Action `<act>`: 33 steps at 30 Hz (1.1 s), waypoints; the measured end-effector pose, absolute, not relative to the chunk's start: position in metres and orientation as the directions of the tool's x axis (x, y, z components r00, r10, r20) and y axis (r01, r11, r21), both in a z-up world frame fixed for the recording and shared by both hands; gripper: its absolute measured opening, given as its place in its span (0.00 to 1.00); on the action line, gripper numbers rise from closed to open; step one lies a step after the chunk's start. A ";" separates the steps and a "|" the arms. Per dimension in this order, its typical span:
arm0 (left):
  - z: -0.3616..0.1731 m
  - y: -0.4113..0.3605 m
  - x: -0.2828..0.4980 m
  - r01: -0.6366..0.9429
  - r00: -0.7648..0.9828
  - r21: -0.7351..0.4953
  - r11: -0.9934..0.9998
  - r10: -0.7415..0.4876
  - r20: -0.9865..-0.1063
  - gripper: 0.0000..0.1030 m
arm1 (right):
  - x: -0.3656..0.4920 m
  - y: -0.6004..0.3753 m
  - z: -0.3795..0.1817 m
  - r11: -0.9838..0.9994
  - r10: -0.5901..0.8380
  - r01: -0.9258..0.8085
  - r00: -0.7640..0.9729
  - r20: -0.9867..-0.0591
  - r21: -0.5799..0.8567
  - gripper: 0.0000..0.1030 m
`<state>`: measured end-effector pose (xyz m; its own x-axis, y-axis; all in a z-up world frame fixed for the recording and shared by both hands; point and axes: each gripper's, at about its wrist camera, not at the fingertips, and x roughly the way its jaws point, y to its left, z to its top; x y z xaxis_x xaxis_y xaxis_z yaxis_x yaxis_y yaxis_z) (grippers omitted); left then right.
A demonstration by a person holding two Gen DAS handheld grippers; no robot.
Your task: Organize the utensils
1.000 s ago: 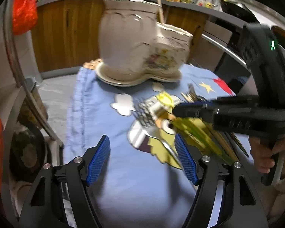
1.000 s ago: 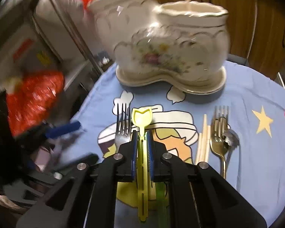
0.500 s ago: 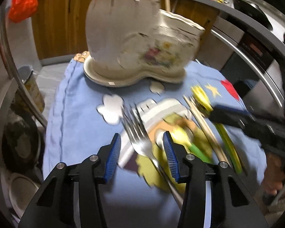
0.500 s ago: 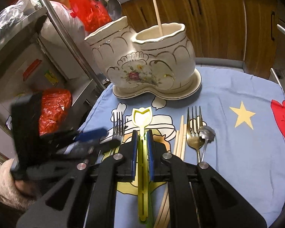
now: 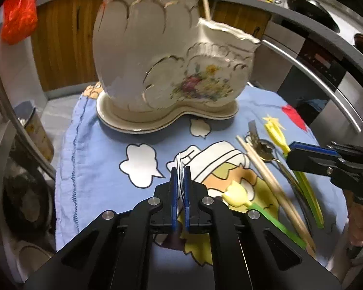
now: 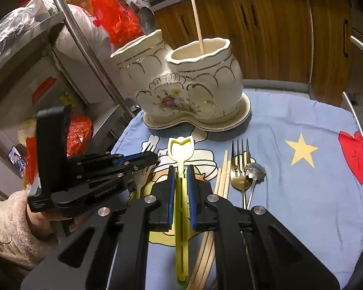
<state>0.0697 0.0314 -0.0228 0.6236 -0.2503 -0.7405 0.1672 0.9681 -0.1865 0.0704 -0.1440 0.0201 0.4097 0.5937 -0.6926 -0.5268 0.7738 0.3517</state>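
Note:
A cream two-pot ceramic holder [image 5: 162, 72] [image 6: 181, 84] stands at the back of the blue cloth [image 5: 96, 169]; one chopstick [image 6: 198, 24] stands in its right pot. My left gripper [image 5: 180, 181] is shut on a silver fork [image 5: 179, 169], seen edge-on; it also shows in the right wrist view [image 6: 142, 159]. My right gripper [image 6: 181, 181] is shut on a yellow tulip-tipped pick [image 6: 181, 149] and holds it above the cloth. A second tulip pick [image 5: 254, 207], chopsticks [image 6: 223, 176], a gold fork [image 6: 239, 164] and a spoon [image 6: 254, 171] lie on the cloth.
A steel rail [image 5: 326, 91] curves around the table edge. Wooden cabinets [image 6: 266, 36] stand behind. Red bags [image 6: 113, 9] and a steel rack [image 6: 36, 60] sit to the left. A tin can [image 5: 36, 130] sits below the table's left edge.
My left gripper has closed on the silver fork and moved toward the holder. My right gripper has lifted the yellow pick and drawn back from the holder.

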 end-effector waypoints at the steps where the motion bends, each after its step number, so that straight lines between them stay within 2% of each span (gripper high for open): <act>1: -0.021 0.031 0.068 0.170 0.630 -0.182 0.969 -0.249 -0.736 0.05 | 0.070 -0.144 0.021 0.775 0.593 -0.527 0.412 -0.692 0.350 0.09; 7: 0.011 0.034 0.044 0.211 0.694 -0.180 0.961 -0.277 -0.665 0.03 | 0.068 -0.144 0.034 0.778 0.596 -0.530 0.450 -0.665 0.338 0.09; 16: 0.100 0.051 0.007 0.239 0.856 -0.077 0.968 -0.247 -0.455 0.03 | 0.072 -0.144 0.070 0.781 0.606 -0.545 0.541 -0.583 0.307 0.09; 27: 0.209 0.076 0.031 0.154 0.959 0.025 0.988 -0.144 -0.246 0.03 | 0.120 -0.137 0.131 0.802 0.597 -0.532 0.687 -0.415 0.272 0.09; 33: 0.237 0.078 0.061 0.082 0.976 0.072 0.994 -0.065 -0.207 0.03 | 0.160 -0.134 0.135 0.793 0.603 -0.500 0.725 -0.333 0.348 0.09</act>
<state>0.0608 0.0778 0.2373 0.9761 -0.0651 -0.2075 0.0816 0.9941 0.0718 0.1600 -0.1337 0.1350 0.7252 0.6027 -0.3328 -0.4998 0.7933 0.3475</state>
